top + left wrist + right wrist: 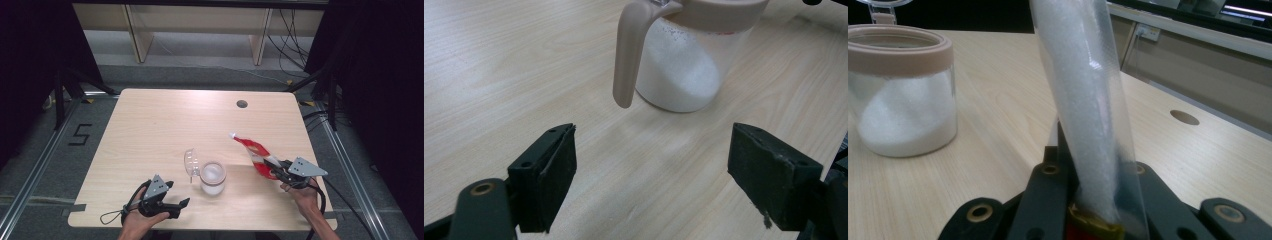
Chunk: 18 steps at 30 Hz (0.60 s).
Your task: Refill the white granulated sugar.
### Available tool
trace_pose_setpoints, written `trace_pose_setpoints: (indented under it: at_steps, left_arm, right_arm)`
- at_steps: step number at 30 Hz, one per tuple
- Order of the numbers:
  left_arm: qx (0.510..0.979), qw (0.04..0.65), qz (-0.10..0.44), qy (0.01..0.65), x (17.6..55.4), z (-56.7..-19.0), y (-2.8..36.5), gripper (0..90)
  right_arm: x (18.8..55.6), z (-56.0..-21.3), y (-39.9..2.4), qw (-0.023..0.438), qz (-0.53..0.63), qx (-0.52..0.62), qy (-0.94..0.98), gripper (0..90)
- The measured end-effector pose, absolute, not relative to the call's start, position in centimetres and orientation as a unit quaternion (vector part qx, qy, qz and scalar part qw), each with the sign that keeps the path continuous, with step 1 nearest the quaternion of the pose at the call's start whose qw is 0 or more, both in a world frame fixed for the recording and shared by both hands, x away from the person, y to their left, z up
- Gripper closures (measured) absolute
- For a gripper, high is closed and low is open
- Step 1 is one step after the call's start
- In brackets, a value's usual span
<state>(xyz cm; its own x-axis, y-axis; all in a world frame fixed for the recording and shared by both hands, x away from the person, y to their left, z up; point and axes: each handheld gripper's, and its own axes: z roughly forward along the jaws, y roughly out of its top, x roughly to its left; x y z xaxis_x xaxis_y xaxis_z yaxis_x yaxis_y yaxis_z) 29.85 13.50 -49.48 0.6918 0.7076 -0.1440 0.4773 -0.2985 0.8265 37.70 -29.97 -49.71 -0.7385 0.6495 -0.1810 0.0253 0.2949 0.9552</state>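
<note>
Red-and-clear sugar bag [256, 152] clamped in right gripper [281, 171], left gripper [181, 205] held apart and empty, sugar jar [213, 177] just ahead of its pads [555, 172].

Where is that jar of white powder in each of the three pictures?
High view: the jar stands near the table's front edge, at the middle, lid hinged open to its left.
Left gripper view: top centre, beyond the open tongs, its beige handle toward the camera.
Right gripper view: far left, beside the bag in the tongs.
Shared landmark: the jar's beige rim.
</note>
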Motion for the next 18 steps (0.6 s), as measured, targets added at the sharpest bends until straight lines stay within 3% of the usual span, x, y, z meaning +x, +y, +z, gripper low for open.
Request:
trace_pose_setpoints:
  at_steps: [18]
  left_arm:
    - [0.798,0.463,0.121,0.365,30.0,-49.6,13.4,19.3]
  right_arm:
    - [37.2,-49.3,-31.3,0.261,0.529,0.244,0.770,84.6]
